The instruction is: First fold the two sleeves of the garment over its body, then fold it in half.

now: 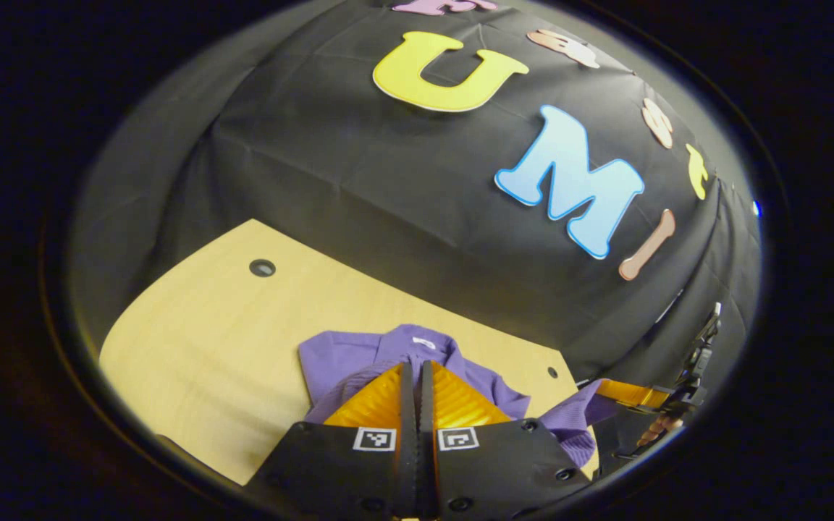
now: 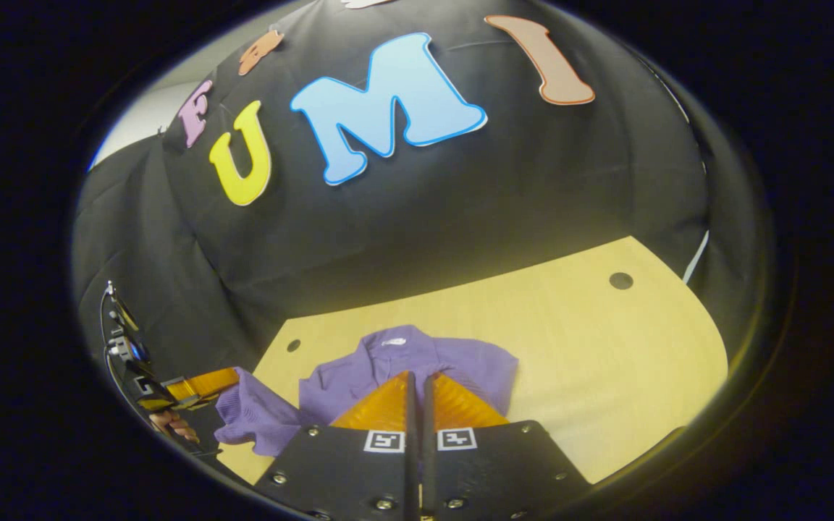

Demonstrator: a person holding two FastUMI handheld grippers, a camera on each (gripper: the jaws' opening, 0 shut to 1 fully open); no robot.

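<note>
The left gripper (image 1: 417, 373) hangs closed above the purple garment (image 1: 359, 354) on the wooden table (image 1: 200, 325). Farther right, the other gripper (image 1: 623, 394) pinches a lifted sleeve (image 1: 576, 420).

The purple collared cloth garment (image 1: 417, 354) lies on the pale wooden table (image 1: 214, 340), collar toward the black cloth wall at 12 o'clock. In the left gripper view, the left hand-held gripper (image 1: 417, 373) sits at 6 o'clock before the garment, and the right hand-held gripper (image 1: 623, 392) is at 4 o'clock, touching a lifted fold of cloth. A round hole (image 1: 262, 268) lies in the table at 10 o'clock.
</note>
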